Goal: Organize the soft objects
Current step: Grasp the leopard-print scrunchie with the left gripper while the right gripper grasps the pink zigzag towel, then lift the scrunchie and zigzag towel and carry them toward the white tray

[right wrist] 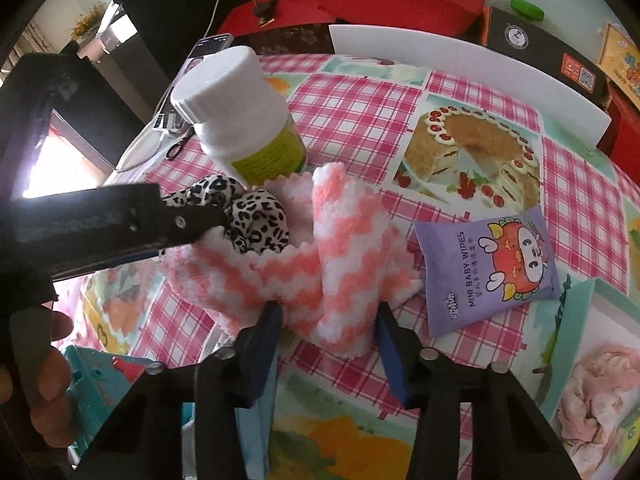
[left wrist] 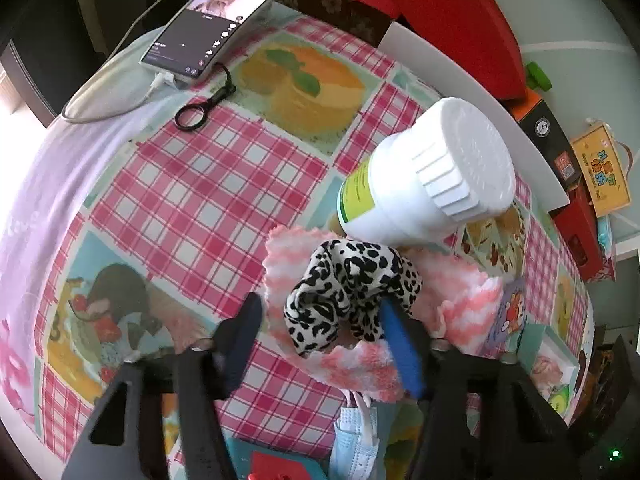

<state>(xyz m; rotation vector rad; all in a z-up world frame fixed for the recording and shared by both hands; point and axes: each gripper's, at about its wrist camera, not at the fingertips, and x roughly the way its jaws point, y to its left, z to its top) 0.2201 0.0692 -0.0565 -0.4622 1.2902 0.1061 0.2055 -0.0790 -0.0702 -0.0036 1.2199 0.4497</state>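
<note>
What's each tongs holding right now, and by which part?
Right tongs straddle the near folded end of the pink-and-white fluffy cloth. Left tongs sit around the leopard-print scrunchie lying on that cloth. Whether either has actually clamped cannot be told.

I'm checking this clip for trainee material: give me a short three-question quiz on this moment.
1. True or false: the white bottle is lying on its side.
2. Which item sits on the pink-and-white fuzzy cloth? A) leopard-print scrunchie B) pack of baby wipes C) phone
3. Fill in: the right claw straddles a raised fold of the ____.

Key: 1 false, it stands upright; 2 A; 3 cloth.
</note>
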